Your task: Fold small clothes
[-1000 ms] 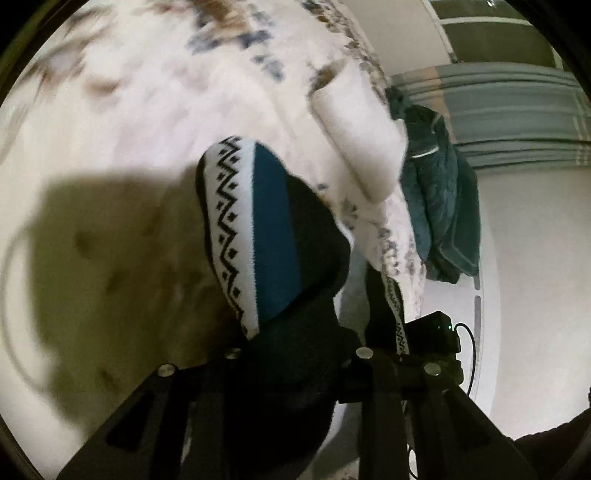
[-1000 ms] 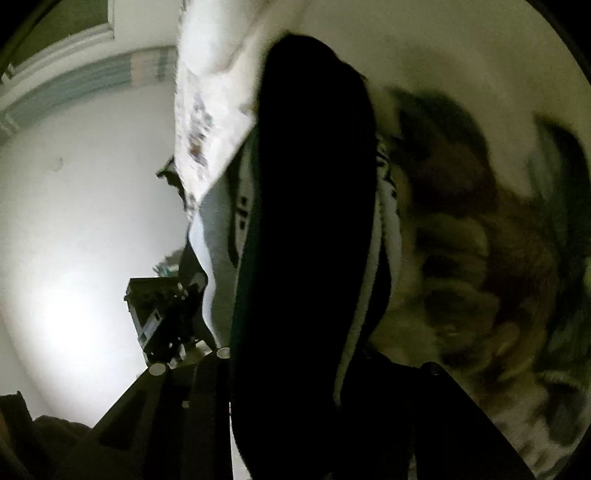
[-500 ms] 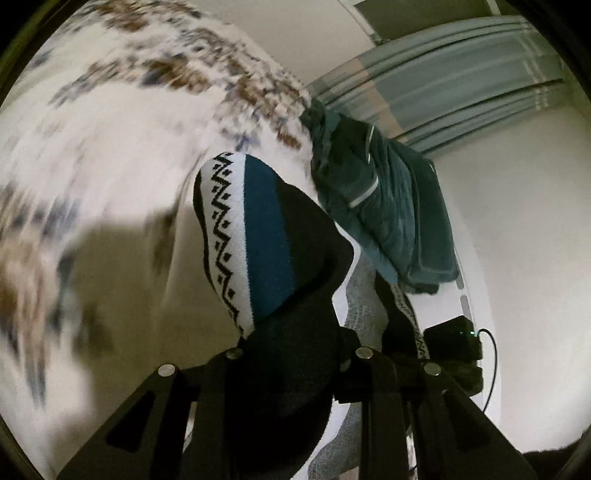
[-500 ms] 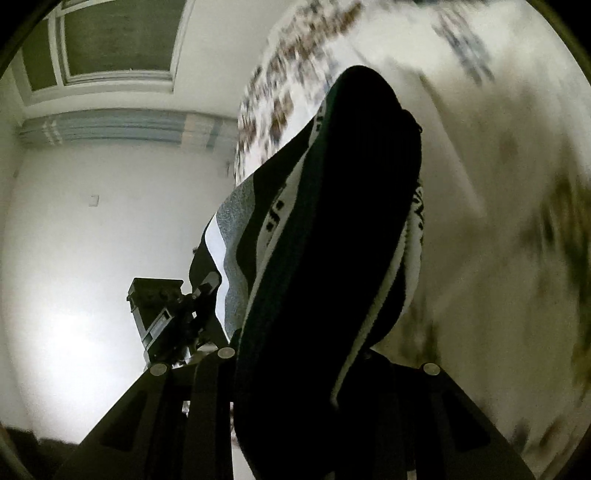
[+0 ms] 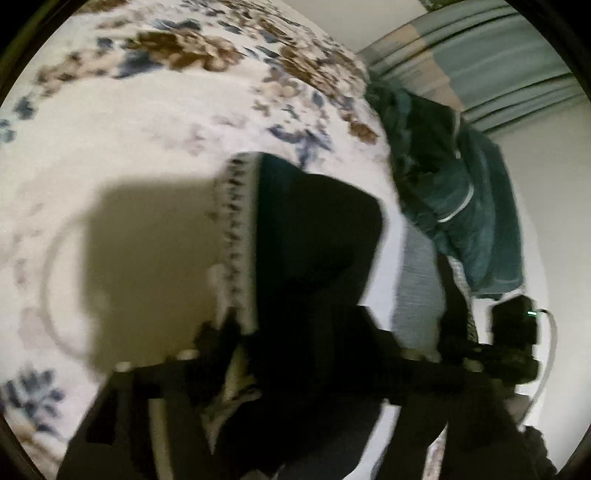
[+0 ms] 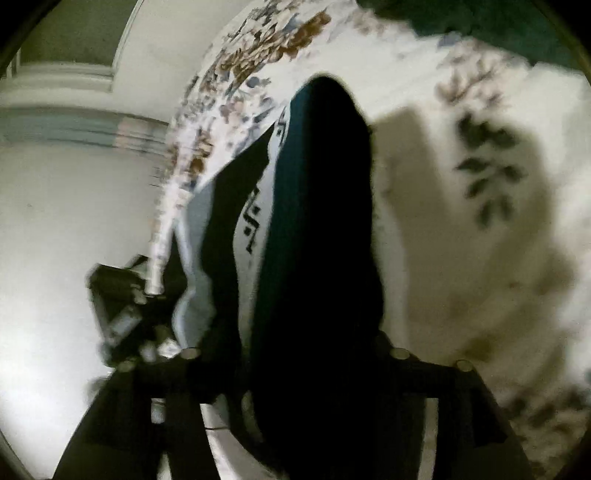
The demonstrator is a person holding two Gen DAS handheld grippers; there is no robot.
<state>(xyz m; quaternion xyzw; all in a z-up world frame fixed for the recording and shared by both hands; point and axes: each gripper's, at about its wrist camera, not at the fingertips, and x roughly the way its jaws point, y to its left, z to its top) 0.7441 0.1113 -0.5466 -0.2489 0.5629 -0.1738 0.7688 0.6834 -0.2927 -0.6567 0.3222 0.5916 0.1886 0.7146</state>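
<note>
A small knitted garment (image 5: 310, 240), black with a teal band, a white zigzag-patterned stripe and a grey part, hangs between both grippers above the floral bedspread (image 5: 147, 129). My left gripper (image 5: 295, 354) is shut on one end of it; the cloth bulges up over the fingers and hides the tips. My right gripper (image 6: 295, 354) is shut on the other end of the garment (image 6: 317, 221), which fills the middle of that view. The other gripper shows at the right edge of the left wrist view (image 5: 513, 332) and at the left of the right wrist view (image 6: 122, 302).
A dark teal towel or blanket (image 5: 450, 192) is heaped at the bed's edge, also at the top of the right wrist view (image 6: 480, 26). Grey-blue curtains (image 5: 498, 55) and a white wall (image 6: 55, 221) lie beyond the bed.
Both grippers have swung with the garment, still held. The bedspread now fills more of both views and the garment's shadow falls on it; the frames are motion-blurred.
</note>
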